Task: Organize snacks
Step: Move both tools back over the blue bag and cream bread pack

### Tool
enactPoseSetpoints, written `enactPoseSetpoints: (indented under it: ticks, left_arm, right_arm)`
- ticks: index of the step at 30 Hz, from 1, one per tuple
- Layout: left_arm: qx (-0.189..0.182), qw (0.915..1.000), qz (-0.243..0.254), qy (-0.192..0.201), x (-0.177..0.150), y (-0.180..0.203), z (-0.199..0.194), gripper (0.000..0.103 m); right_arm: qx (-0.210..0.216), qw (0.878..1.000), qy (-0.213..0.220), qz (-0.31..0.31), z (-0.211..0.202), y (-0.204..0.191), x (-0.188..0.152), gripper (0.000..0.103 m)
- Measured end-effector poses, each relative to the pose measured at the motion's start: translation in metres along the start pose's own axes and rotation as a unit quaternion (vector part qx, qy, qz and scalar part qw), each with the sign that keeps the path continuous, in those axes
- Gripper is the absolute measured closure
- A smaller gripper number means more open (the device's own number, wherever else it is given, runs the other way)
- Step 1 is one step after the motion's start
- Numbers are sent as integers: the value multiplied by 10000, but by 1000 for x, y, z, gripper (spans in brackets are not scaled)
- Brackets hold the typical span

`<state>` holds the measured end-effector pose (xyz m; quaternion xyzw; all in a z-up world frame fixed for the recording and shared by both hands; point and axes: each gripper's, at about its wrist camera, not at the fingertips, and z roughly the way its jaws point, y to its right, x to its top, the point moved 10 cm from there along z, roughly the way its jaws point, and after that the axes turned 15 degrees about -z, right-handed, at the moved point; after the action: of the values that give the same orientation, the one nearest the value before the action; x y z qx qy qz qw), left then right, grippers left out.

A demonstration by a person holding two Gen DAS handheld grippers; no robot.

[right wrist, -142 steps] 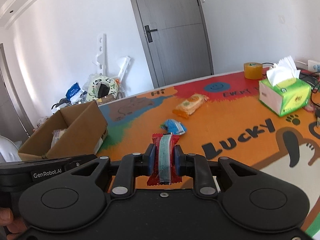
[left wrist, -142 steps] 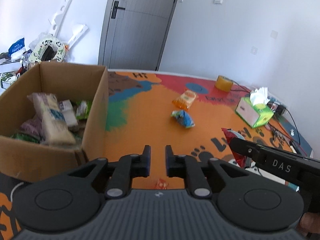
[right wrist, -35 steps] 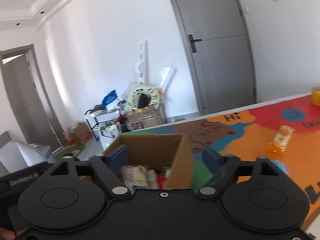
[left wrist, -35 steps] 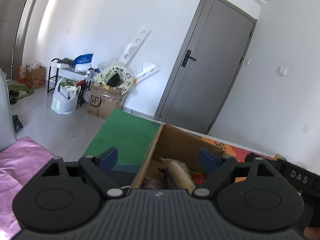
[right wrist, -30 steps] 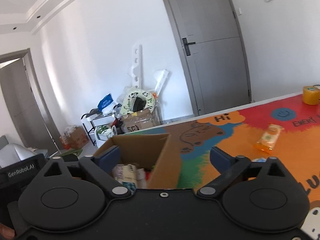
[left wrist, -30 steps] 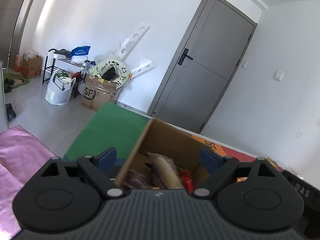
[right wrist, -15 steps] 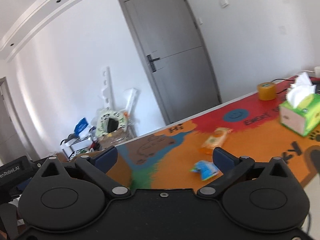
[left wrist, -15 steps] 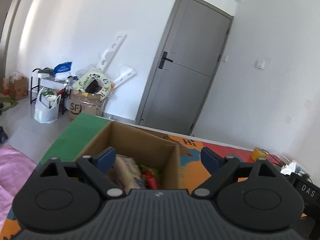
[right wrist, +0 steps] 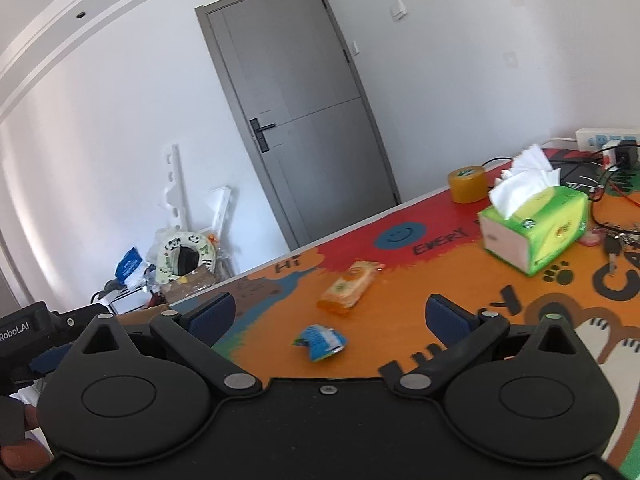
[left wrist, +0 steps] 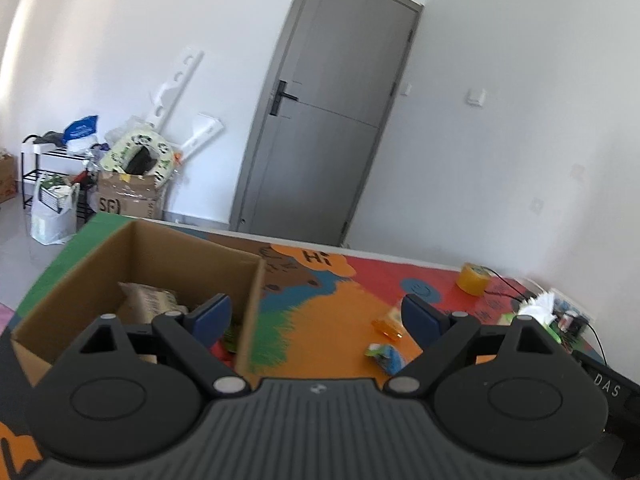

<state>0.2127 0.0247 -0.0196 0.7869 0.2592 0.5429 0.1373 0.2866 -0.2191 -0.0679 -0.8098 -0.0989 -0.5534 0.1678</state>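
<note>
A brown cardboard box (left wrist: 168,256) with snack packs inside stands on the left of the colourful mat. My left gripper (left wrist: 316,316) is open and empty, above the box's right wall. A blue snack pack (right wrist: 322,342) and an orange snack pack (right wrist: 350,289) lie on the orange part of the mat; both also show in the left wrist view, the blue pack (left wrist: 386,354) nearer and the orange pack (left wrist: 390,322) behind it. My right gripper (right wrist: 330,314) is open and empty, above and short of the blue pack.
A green tissue box (right wrist: 536,228) and a yellow tape roll (right wrist: 467,184) stand at the right back of the mat. Cables, keys and a power strip (right wrist: 608,140) lie at the far right. Floor clutter (left wrist: 132,168) sits by the grey door.
Both grippers have swung right, from over the box toward the loose packs on the mat. The red snack held in the right gripper earlier is gone from it; both stay open.
</note>
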Motion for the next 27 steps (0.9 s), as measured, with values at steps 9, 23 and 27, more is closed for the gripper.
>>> enactPoseSetpoints:
  ticks: [9, 23, 27]
  left_arm:
    - [41, 9996, 215, -179, -20, 25, 17, 12]
    - [134, 9973, 404, -598, -51, 51, 69, 7]
    - [232, 9965, 403, -698, -56, 54, 85, 7]
  right_arm:
    - [-77, 9997, -175, 167, 5, 32, -13, 0]
    - [-42, 9971, -626, 440, 37, 66, -38, 0]
    - [-99, 9958, -763, 489, 46, 75, -43, 0]
